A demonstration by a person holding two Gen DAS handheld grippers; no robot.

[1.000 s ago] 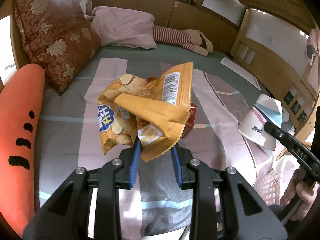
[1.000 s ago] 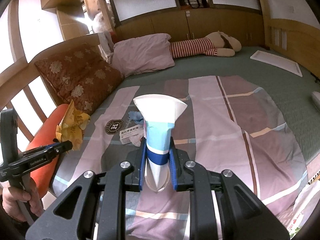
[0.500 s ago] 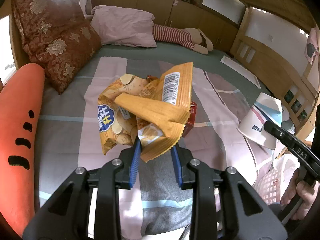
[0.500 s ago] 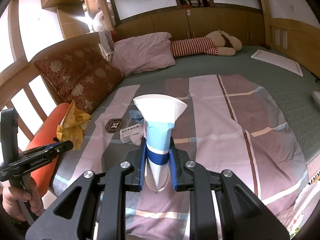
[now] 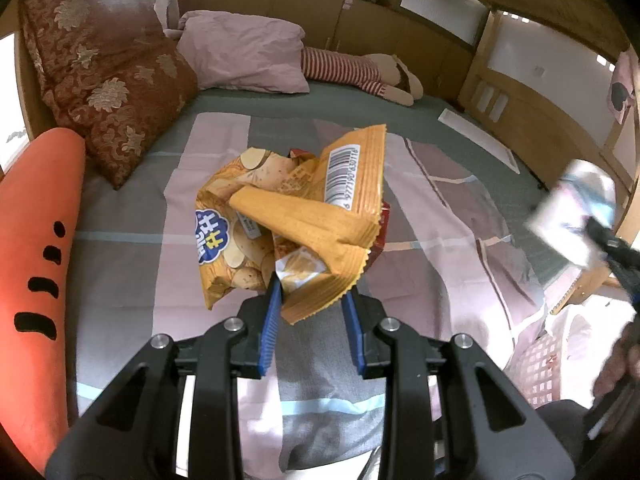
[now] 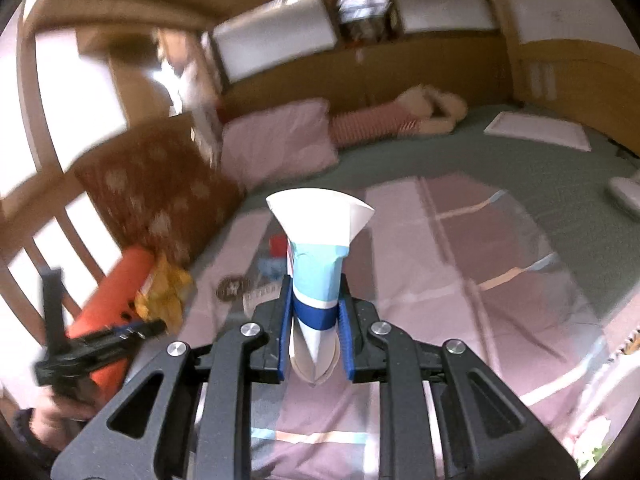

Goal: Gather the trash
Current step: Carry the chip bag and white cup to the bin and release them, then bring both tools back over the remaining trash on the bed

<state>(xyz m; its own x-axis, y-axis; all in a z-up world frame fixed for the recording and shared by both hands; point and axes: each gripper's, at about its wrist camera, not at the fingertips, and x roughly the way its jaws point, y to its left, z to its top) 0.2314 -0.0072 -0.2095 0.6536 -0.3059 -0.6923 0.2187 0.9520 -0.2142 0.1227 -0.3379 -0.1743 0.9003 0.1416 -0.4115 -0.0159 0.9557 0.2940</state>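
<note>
My left gripper [image 5: 313,300] is shut on a crumpled orange chip bag [image 5: 296,216] and holds it above the bed. A red wrapper [image 5: 380,228] peeks out behind the bag. My right gripper [image 6: 314,312] is shut on a squashed white and blue paper cup [image 6: 318,256], held above the bed. The cup also shows blurred at the right of the left wrist view [image 5: 572,216]. The left gripper and chip bag show at the lower left of the right wrist view [image 6: 160,292]. More litter lies on the quilt: a round dark coaster [image 6: 230,288], a blue scrap [image 6: 270,268] and a red packet [image 6: 277,245].
The bed has a pink and grey patchwork quilt [image 5: 440,240]. An orange carrot cushion [image 5: 32,240], a brown floral pillow [image 5: 104,76], a pink pillow [image 5: 244,56] and a striped plush doll [image 5: 360,76] line its edges. A wooden rail [image 6: 36,240] stands left. A white checked bag [image 5: 560,352] sits lower right.
The right gripper with the cup has swung quickly, rising and turning right; its view is now blurred. The left gripper with the chip bag has barely moved.
</note>
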